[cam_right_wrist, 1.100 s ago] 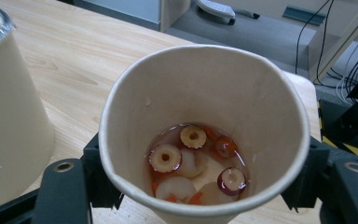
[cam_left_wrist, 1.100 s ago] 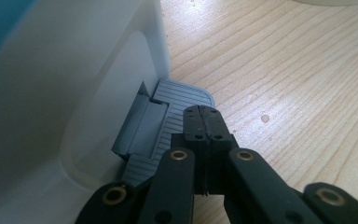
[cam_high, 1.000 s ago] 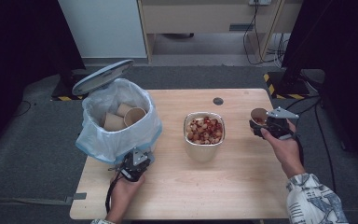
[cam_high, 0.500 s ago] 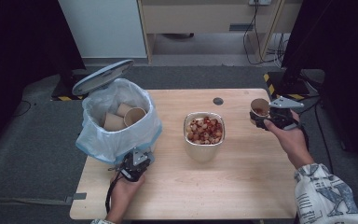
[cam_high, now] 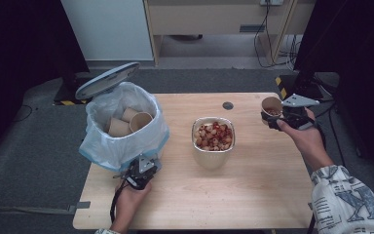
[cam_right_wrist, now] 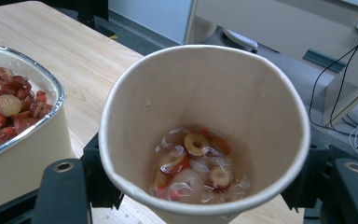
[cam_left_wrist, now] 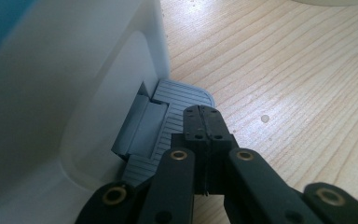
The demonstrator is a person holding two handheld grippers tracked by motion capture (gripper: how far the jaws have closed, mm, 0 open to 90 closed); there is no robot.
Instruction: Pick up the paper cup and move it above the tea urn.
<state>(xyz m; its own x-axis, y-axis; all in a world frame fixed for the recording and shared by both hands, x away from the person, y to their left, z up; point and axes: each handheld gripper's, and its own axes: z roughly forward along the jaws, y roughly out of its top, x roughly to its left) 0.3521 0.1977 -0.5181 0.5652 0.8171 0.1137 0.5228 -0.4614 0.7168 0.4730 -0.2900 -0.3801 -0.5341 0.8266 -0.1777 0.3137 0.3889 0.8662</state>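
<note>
My right gripper is shut on a paper cup, held upright above the table's right edge. Inside the paper cup lie wet red and pale food scraps in some liquid. A foil-rimmed bowl of red and pale scraps stands mid-table; the bowl sits left of the cup in the right gripper view. My left gripper is shut, its tips pressing down on the grey pedal of a white pedal bin. The bin's lid stands raised.
The bin is lined with a clear bag and holds several used paper cups. A small dark disc lies on the table behind the bowl. Cables and cabinet legs lie on the floor beyond the table's far edge.
My right gripper has risen with the cup and drifted slightly away from the bowl. The left hand has stayed on the pedal and the lid remains up.
</note>
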